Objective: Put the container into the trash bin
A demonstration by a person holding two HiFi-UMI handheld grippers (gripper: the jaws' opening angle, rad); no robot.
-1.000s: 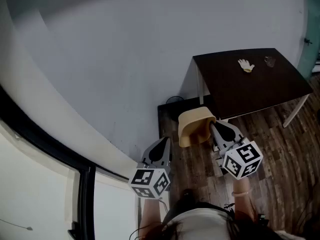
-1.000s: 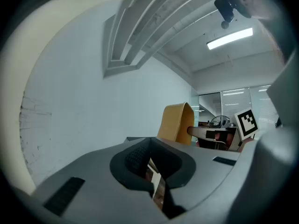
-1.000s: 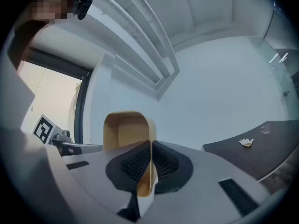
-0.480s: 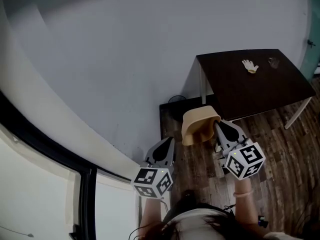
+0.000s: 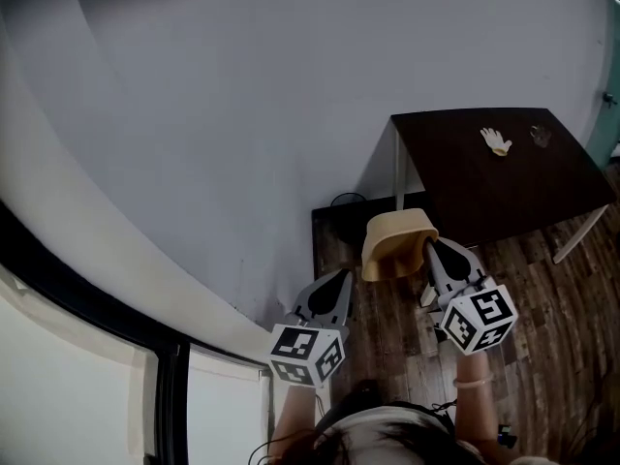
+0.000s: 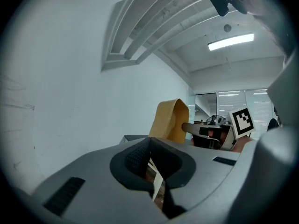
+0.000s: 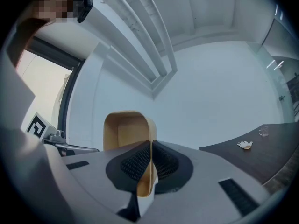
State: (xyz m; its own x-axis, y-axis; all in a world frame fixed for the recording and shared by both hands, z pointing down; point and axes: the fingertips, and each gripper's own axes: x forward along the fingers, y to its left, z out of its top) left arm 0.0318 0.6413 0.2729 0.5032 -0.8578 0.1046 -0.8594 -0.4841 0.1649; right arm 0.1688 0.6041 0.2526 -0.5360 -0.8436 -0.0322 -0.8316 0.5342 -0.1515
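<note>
Nearest, at the bottom of the head view, a person's forearms hold the two grippers out over the wood-plank floor [image 5: 542,289]. The left gripper [image 6: 152,167] points forward with its fingers clenched together on nothing, only a thin slit showing between the ribbed pads. It hangs just left of the right gripper [image 7: 149,164] and a little closer to the body, and the two are apart.

The right gripper's fingers are clamped on the container [image 5: 397,243], a tan, shallow tub with rounded corners. In the right gripper view one side wall of the tub is pinched between the two pads, and the tub stands on edge beyond them, its open inside turned toward that camera. In the head view the container is in the air above the floor, just in front of the near corner of the counter [image 5: 475,197].

Beyond the container, a dark, low, box-like shape [image 5: 334,231] lies on the floor against the grey wall [image 5: 242,114], beside the counter's white leg [image 5: 399,168]. It may be the trash bin, though the view is too dim to be sure.

Farther off, on the dark counter top, lie a white glove [image 5: 496,141] and, near it to the right, a small clear glass [image 5: 541,136].
</note>
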